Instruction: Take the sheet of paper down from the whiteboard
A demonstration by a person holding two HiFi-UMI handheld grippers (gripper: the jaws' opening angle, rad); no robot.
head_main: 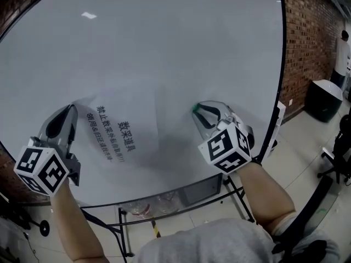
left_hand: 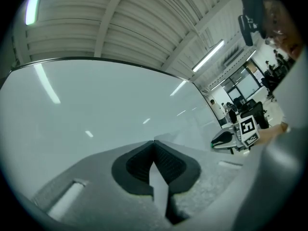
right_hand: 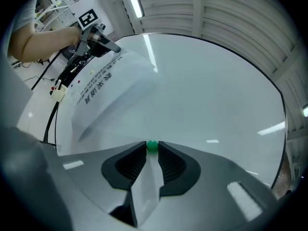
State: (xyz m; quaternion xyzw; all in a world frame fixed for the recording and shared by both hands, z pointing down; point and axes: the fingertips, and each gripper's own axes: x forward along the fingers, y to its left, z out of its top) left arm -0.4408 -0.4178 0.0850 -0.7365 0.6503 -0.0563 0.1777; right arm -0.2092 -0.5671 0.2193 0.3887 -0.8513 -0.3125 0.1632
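Note:
A white sheet of paper [head_main: 129,147] with black print hangs low on the whiteboard [head_main: 164,43]. My left gripper [head_main: 71,109] is shut on the sheet's upper left corner. In the right gripper view that corner of the sheet [right_hand: 110,81] bulges off the board toward the left gripper [right_hand: 115,48]. My right gripper [head_main: 196,110] is at the sheet's upper right corner, shut on a small green magnet [right_hand: 152,146] that sits between its fingertips against the board. The left gripper view shows its own jaws [left_hand: 154,146] closed together and the right gripper [left_hand: 215,142] off to the right.
The board's black frame [head_main: 281,92] runs down the right, with a brick wall [head_main: 307,43] behind. A tray on the stand [head_main: 164,201] lies under the board. A black bin [head_main: 323,100] and an office chair [head_main: 312,218] stand to the right.

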